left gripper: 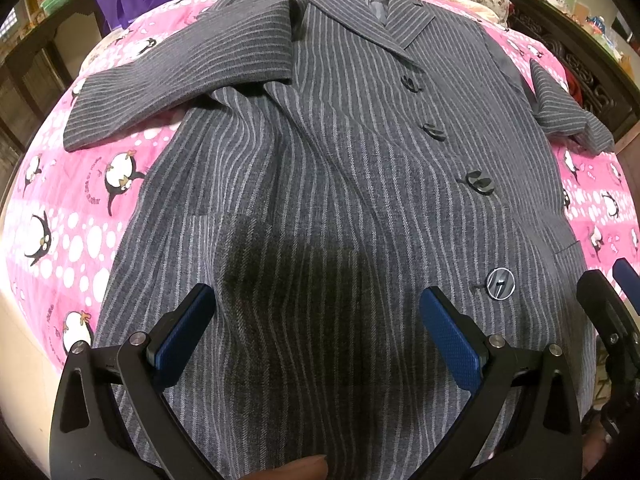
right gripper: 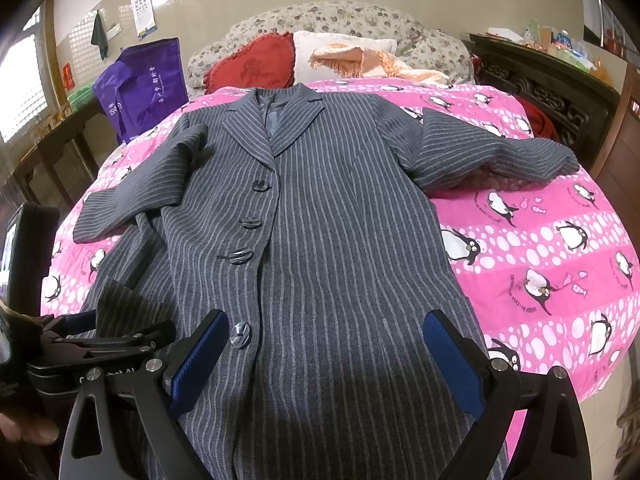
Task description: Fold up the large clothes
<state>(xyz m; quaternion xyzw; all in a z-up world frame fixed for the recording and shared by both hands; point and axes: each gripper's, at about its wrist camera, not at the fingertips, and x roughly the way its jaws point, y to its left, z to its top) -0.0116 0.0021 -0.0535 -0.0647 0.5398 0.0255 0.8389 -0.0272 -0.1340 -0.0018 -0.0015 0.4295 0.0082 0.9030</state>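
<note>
Mostly flat, grey pinstriped coat [right gripper: 328, 216], buttoned, sleeves spread on pink bedspread [right gripper: 540, 248]

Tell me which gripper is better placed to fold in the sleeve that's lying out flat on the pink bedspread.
Probably the right gripper. It hangs open over the coat hem on the outstretched sleeve side; the left gripper, also open, sits on the opposite side, where the other sleeve lies.

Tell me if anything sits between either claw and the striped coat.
Nothing visible does. The left claw and right claw both hover open directly over the lower part of the grey striped coat, which lies flat and buttoned on the pink penguin bedspread with nothing on top of it.
</note>
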